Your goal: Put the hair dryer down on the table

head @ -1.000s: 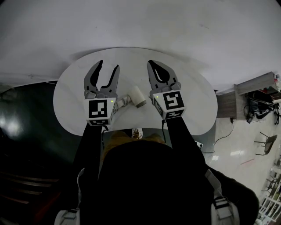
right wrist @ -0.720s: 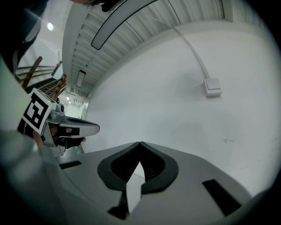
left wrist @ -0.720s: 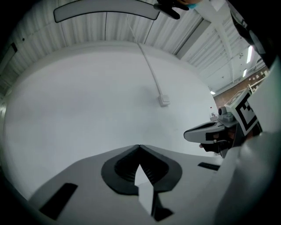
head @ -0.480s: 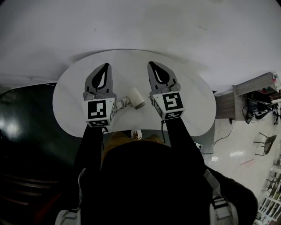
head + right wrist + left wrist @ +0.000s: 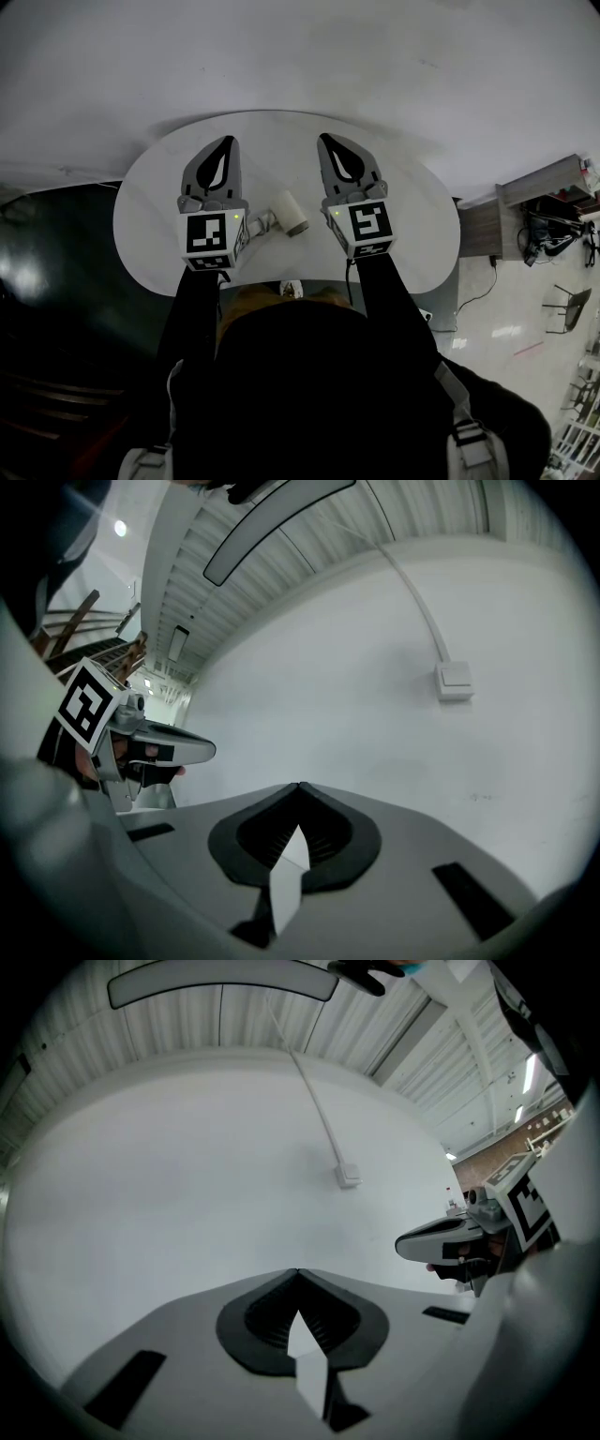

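White round table (image 5: pixel 412 216) in the head view, with the white hair dryer (image 5: pixel 286 212) lying on it. It sits between the two grippers, nearer the left one, just beside its marker cube (image 5: pixel 208 234). Neither gripper is touching it. Only the head view shows the dryer and the tabletop.

Left gripper (image 5: pixel 225 142) is held level over the table, jaws closed tip to tip with nothing between them; the left gripper view shows the grey pads meeting. Right gripper (image 5: pixel 324 141) is the same: jaws together and empty, confirmed in the right gripper view.

The gripper views show what the head view does not: a plain white wall ahead, a white wall switch (image 5: pixel 455 681) and a thin cable duct (image 5: pixel 314 1110) running up from it. Each gripper view also catches the other gripper side-on at its edge, jaws closed.
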`<state>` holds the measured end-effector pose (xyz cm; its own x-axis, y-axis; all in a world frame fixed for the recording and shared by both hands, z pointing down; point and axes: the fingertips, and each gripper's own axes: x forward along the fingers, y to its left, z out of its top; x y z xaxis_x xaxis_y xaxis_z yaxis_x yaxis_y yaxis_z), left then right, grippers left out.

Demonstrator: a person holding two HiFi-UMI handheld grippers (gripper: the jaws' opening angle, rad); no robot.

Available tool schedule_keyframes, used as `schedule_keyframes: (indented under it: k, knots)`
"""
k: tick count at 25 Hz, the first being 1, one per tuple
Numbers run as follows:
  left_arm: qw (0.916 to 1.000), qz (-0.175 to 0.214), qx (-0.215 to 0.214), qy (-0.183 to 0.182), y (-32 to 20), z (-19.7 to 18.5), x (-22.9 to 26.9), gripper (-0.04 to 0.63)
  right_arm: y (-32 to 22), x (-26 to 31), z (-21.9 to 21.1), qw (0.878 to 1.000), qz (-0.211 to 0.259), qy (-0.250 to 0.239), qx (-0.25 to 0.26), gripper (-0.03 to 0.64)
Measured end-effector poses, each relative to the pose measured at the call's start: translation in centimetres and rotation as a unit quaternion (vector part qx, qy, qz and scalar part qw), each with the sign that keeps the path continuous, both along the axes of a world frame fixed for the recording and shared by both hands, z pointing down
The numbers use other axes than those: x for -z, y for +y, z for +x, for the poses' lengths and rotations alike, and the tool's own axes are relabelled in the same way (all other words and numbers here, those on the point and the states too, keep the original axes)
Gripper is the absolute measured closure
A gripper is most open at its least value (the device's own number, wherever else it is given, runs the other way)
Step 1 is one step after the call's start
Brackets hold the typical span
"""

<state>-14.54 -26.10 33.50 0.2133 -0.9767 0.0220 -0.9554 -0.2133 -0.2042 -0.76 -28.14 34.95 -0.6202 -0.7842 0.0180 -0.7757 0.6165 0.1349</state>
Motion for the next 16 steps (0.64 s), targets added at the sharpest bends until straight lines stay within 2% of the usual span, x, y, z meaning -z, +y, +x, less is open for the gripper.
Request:
schedule_keyframes:
  k: [9,13,16]
  knots:
    - [0.9999,-0.006,-0.011,-0.002,0.37,0.61,-0.35,0.580,0.47,0.02,0.24,1.000,-0.001,-0.009,-0.003,0.591]
    - [0.9997,-0.009,-0.016,0.017,0.50,0.57,-0.33,0.580,0.63,-0.29,0.57,1.000,0.000,-0.007,-0.007,0.591]
    - [0.9997,-0.007,-0.015,0.016,0.47,0.29,-0.36,0.580,0.61,-0.50,0.62,1.000,0.003,-0.004,-0.012,0.591]
